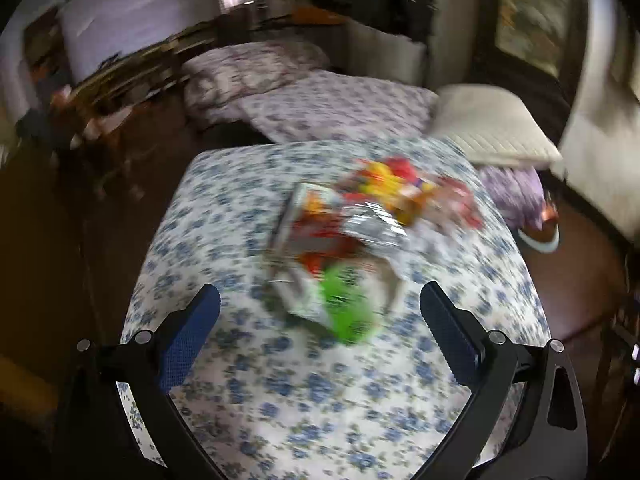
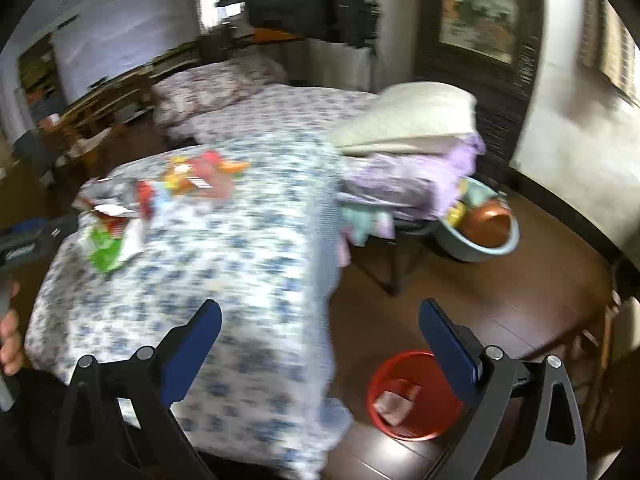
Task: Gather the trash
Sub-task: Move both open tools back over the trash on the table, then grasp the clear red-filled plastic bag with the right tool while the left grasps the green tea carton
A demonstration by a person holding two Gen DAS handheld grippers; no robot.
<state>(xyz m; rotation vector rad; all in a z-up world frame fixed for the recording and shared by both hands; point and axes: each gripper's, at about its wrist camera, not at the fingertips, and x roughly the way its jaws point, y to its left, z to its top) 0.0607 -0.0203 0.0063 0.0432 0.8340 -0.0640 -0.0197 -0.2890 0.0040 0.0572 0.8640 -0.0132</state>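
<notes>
A: Left wrist view first. The left gripper [image 1: 320, 300] has its jaws spread wide with nothing between them, above the flowered bedspread [image 1: 248, 392]. The trash, a heap of wrappers [image 1: 360, 220], lies at about twelve o'clock from the fingertips, with a green packet [image 1: 346, 312] nearest.

B: Risk?

A: I'd judge the pile is loose and overlapping; closing on the green packet could drag its neighbours or pinch the cloth beneath. What is on the wrappers is smeared by blur, so I cannot count the pieces or see where one ends.

B: And the right wrist view?

A: The right gripper [image 2: 320, 316] is also wide open and holds nothing. It hangs over the edge of the bed, the red bin [image 2: 412, 396] at five o'clock on the floor, some paper already inside. The wrappers [image 2: 168, 196] sit at ten o'clock, well apart from it.

B: Trouble there?

A: The bin is low beside the overhanging bedspread [image 2: 240, 280]; a light wrapper let go from high up could miss it. The right finger hides part of the rim, and a hand [image 2: 10, 340] is cut off at the left edge.
</notes>
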